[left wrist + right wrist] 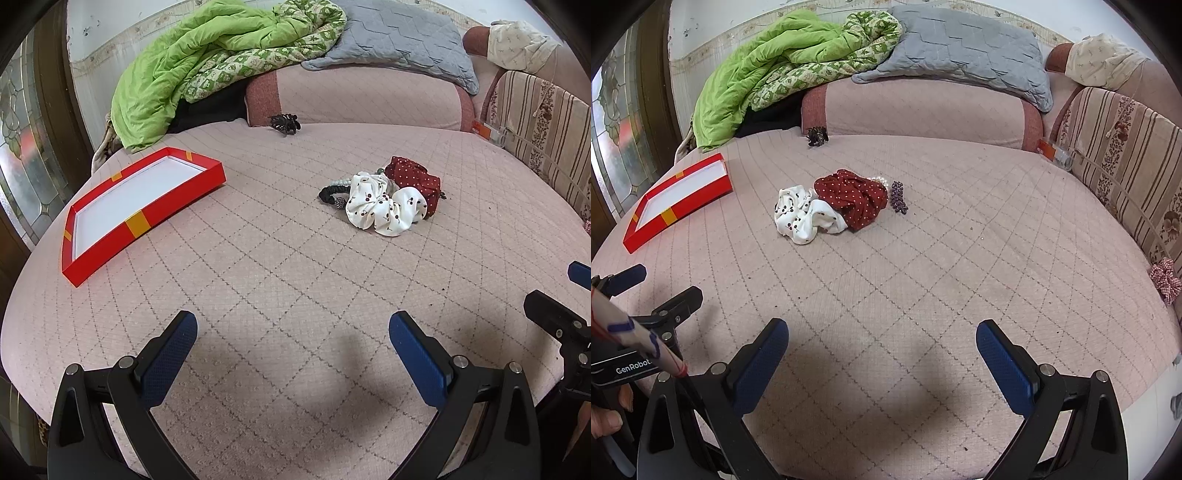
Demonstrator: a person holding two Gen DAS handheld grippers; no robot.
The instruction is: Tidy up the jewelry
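A small pile of hair accessories lies mid-bed: a white cherry-print scrunchie [384, 206] [803, 218], a dark red dotted scrunchie [417, 182] [855, 197], a black hair tie [330, 194], a pearl band [881, 180] and a purple beaded clip [898, 197]. An empty red tray [96, 243] [694, 197] with a white floor sits to the left. My left gripper [291, 332] hovers open over the near bedspread, well short of the pile. My right gripper [881, 339] is open too, with nothing between its fingers.
A black claw clip [283, 123] [817, 136] rests by the pink bolster [369, 99]. Green quilt [192, 62] and grey pillow [399, 44] lie behind. A checked scrunchie [1165, 278] sits at the right edge by the striped cushion [1126, 155]. A hand [605, 417] shows lower left.
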